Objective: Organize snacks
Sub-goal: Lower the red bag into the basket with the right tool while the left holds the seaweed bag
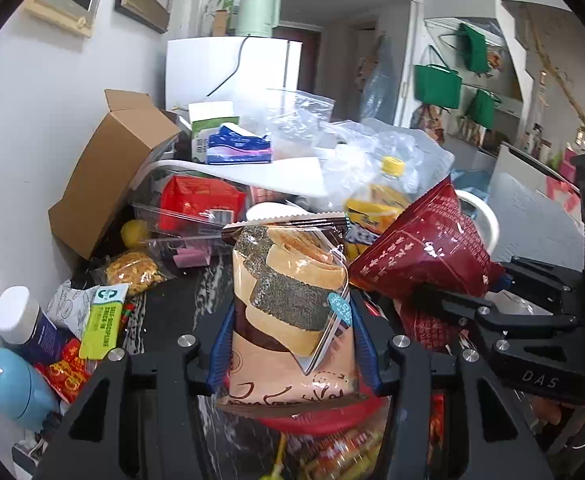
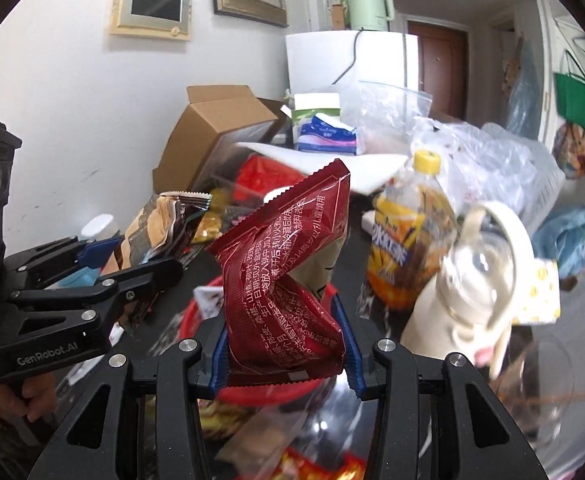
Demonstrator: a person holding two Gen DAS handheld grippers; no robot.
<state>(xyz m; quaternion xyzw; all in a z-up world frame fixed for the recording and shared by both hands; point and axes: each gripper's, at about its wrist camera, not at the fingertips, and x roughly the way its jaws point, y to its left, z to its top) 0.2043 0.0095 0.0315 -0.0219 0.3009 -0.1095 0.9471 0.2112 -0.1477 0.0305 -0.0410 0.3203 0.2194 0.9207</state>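
Two hand-held grippers hang side by side above a crowded dark marble tabletop (image 1: 172, 300), each clamped on a snack packet. The left hand-held gripper (image 1: 290, 344) pinches a tan cookie packet (image 1: 288, 300) between its blue pads, the packet standing upright with its serrated top edge uppermost. Just to its right, the right hand-held gripper (image 2: 286, 344) squeezes a crumpled dark red snack packet (image 2: 288, 272) printed with white Chinese text, also lifted clear of the tabletop. A red bowl (image 2: 252, 394) sits below both packets. Behind them stand a yellow-capped drink bottle (image 2: 408, 240), an open cardboard box (image 1: 108, 176), a clear plastic container (image 1: 188, 220) holding a red packet, and loose clear plastic bags (image 1: 364, 152). More snack packets lie at the left edge beside a white-capped bottle (image 1: 20, 320).
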